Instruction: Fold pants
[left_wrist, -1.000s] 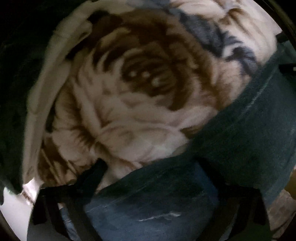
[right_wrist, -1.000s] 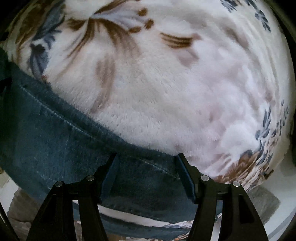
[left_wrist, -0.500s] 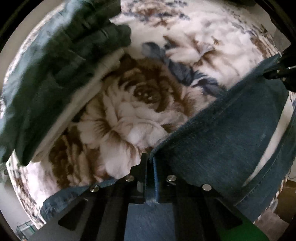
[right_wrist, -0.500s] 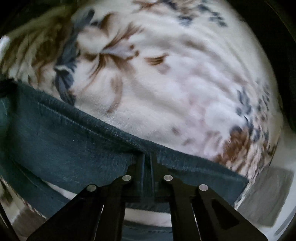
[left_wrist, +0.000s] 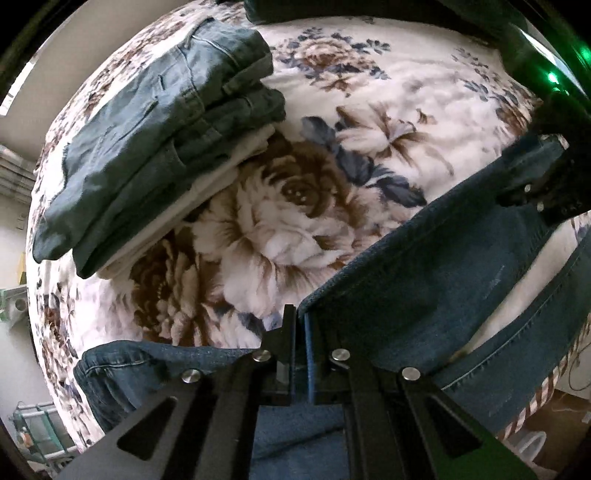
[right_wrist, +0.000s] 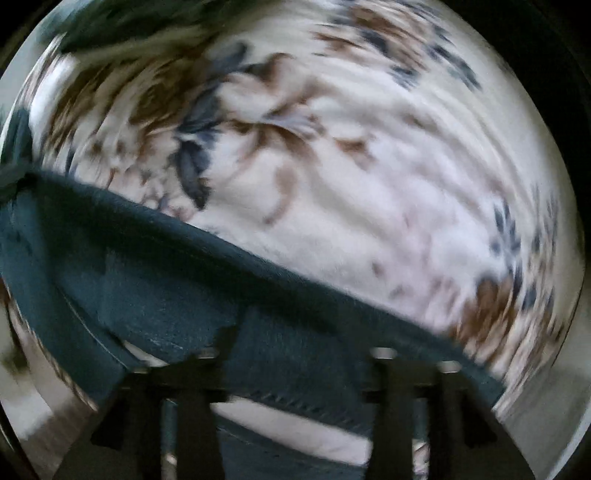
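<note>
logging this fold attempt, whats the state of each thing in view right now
blue denim pants: lifted off the blanket at their edge, hanging between both grippers
left gripper: shut on the pants' edge
right gripper: jaws opening, denim between the fingers
stack of folded dark and white clothes: folded, resting on the blanket
white floral fleece blanket: spread flat

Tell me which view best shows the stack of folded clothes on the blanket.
The left wrist view. The stack of folded clothes sits sharp at upper left on the floral blanket, dark denim over white layers. The right wrist view is motion-blurred; a dark smear along its top edge may be the stack, but that cannot be confirmed.
</note>
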